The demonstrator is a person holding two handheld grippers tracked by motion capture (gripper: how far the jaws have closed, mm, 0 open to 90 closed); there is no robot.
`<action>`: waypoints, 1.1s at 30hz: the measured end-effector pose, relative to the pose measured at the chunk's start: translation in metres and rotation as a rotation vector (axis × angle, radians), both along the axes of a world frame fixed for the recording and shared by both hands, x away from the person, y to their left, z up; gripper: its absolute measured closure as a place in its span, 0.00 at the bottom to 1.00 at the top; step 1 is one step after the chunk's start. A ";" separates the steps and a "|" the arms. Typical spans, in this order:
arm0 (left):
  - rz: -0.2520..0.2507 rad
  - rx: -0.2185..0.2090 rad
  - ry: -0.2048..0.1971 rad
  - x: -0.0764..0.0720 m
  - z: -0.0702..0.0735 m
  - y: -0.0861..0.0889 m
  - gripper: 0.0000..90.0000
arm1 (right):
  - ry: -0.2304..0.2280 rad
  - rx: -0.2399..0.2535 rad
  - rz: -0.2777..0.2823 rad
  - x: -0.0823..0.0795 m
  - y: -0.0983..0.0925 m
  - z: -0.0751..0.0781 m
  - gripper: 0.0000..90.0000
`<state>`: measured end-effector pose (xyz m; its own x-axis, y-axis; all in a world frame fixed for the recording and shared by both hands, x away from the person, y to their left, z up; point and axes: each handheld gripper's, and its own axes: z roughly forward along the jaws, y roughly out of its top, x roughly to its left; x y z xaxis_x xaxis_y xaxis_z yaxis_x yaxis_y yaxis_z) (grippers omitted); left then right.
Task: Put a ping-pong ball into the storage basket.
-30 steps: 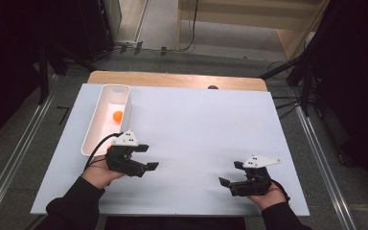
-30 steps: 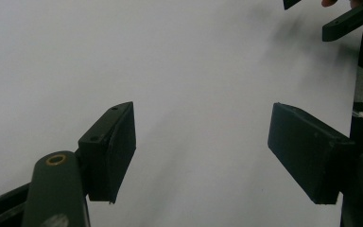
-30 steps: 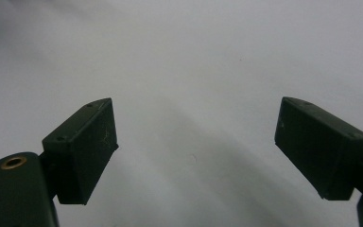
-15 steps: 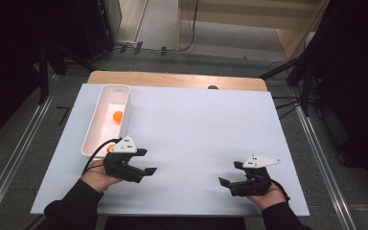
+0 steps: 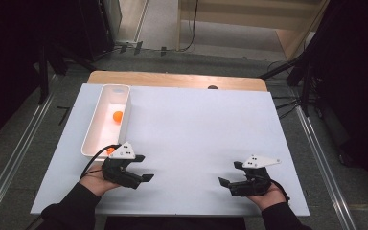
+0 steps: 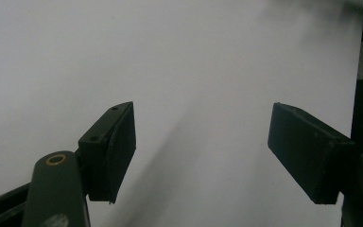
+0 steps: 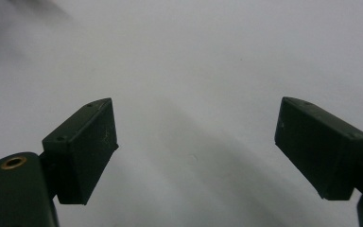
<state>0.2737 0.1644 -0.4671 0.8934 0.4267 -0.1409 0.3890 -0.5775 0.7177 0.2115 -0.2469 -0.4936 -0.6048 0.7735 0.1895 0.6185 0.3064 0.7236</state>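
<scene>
Since a moment earlier, the left tongs had slid a little toward the near edge of the bench, away from the white tray. The right tongs had stayed where they were, and the balls had not rolled.

Both tongs were held low over the bench near its near edge, the left ones by the left near corner and the right ones by the right near corner, well apart. Each pair pointed toward the middle. The left tongs had their jaws apart with only bare white bench between them, and so did the right tongs.

The white tray lay along the left edge of the bench. An orange ball sat inside it about halfway along. A second orange ball peeked out at the tray's near end, just behind the left tongs. Nothing lay between the two tongs. A wooden strip ran along the far edge of the bench.
</scene>
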 end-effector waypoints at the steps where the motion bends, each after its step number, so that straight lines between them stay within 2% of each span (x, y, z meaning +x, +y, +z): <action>1: -0.001 -0.001 0.002 0.000 0.000 0.001 0.27 | -0.001 -0.002 0.000 0.000 0.000 0.000 0.14; 13: 0.018 0.008 0.002 -0.005 -0.004 0.011 0.27 | -0.003 -0.002 0.002 0.000 0.000 0.000 0.14; 17: 0.017 0.010 0.016 -0.005 -0.006 0.014 0.27 | -0.001 -0.003 0.001 0.000 0.001 0.000 0.14; 20: 0.010 0.021 0.013 -0.006 -0.007 0.015 0.27 | -0.001 -0.002 0.001 0.000 0.000 0.000 0.14; 33: 0.008 0.020 0.019 -0.006 -0.008 0.016 0.27 | 0.000 -0.004 0.001 0.001 0.001 -0.001 0.14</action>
<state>0.2677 0.1808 -0.4749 0.8870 0.4372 -0.1489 0.4073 -0.5886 0.6983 0.2120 -0.2462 -0.4944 -0.6059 0.7734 0.1863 0.6181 0.3102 0.7223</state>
